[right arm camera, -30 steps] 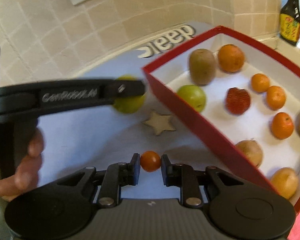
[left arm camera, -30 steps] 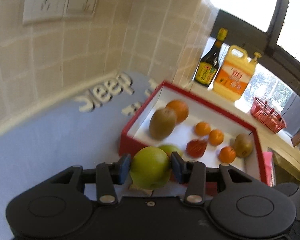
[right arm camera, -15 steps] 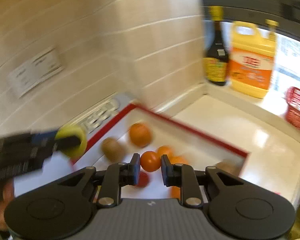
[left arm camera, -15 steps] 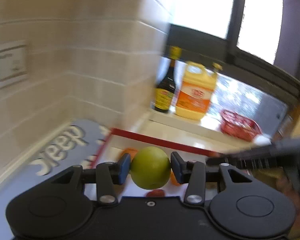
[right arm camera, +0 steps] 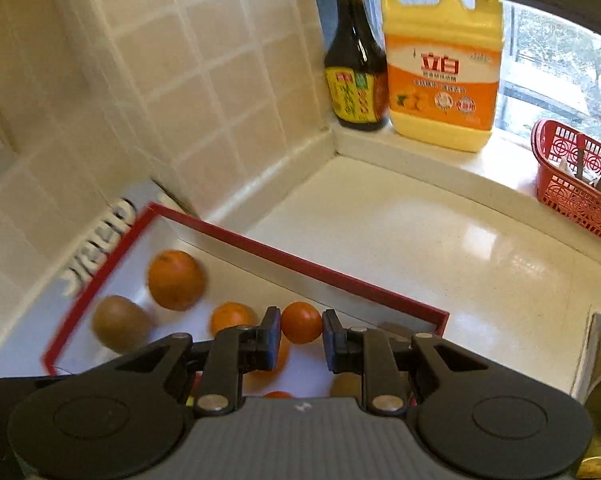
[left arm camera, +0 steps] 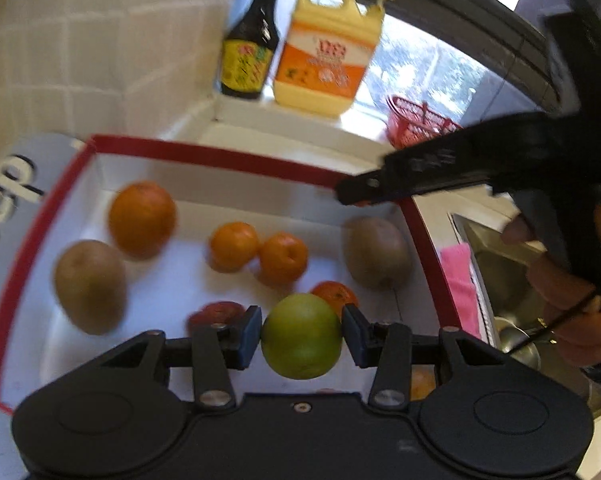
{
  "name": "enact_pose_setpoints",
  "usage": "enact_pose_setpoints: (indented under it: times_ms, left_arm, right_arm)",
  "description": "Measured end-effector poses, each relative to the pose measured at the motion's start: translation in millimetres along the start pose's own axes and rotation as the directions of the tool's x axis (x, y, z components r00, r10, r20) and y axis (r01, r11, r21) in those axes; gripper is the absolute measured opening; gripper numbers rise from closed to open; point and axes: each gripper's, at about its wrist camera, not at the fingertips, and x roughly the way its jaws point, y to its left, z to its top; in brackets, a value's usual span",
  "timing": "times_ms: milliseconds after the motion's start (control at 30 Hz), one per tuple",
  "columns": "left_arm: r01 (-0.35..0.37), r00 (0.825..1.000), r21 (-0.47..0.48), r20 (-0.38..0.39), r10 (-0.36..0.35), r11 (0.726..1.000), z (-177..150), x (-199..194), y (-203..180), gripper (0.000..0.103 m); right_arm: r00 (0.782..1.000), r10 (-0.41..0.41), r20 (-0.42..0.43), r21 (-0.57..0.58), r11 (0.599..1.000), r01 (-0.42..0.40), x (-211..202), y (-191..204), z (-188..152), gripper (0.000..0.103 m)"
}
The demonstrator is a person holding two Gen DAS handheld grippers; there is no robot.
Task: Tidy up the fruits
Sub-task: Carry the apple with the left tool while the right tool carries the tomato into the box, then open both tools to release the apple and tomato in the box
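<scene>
While both fruits hang above the red tray point(left arm camera: 220, 157), your left claw point(left arm camera: 301, 336) grips the green apple point(left arm camera: 301, 338) and your right claw point(right arm camera: 301, 332) pinches a small orange point(right arm camera: 301, 322). Several fruits already lie in the tray; both releases remain.

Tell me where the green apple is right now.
In the left wrist view the green apple sits low and centre, clamped between the left gripper fingers, held above the red-rimmed box of fruit, just in front of a small orange.
</scene>
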Motion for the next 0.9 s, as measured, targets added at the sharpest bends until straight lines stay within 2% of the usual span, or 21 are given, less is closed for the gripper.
enact_pose_setpoints:
  times_ms: [100,233,667,900]
  left_arm:
    - [-0.013,0.999,0.032,-0.036,0.014,0.999,1,15,-6,0.053]
    - [-0.061,0.995,0.07,-0.079,0.067,0.996,1,31,-9,0.053]
    - [-0.071,0.995,0.079,-0.064,0.076,0.994,1,32,-12,0.053]
    - [-0.068,0.996,0.075,-0.061,0.073,0.995,-1,32,-11,0.053]
  right_arm:
    - [0.998,-0.03,-0.055,-0.031,0.999,0.028,20,4,4,0.024]
    - [0.994,-0.061,-0.088,-0.05,0.997,0.057,36,6,4,0.024]
    - [0.975,-0.102,-0.199,-0.095,0.992,0.084,73,5,6,0.024]
    - [0.971,-0.105,-0.214,-0.113,0.99,0.083,79,5,6,0.025]
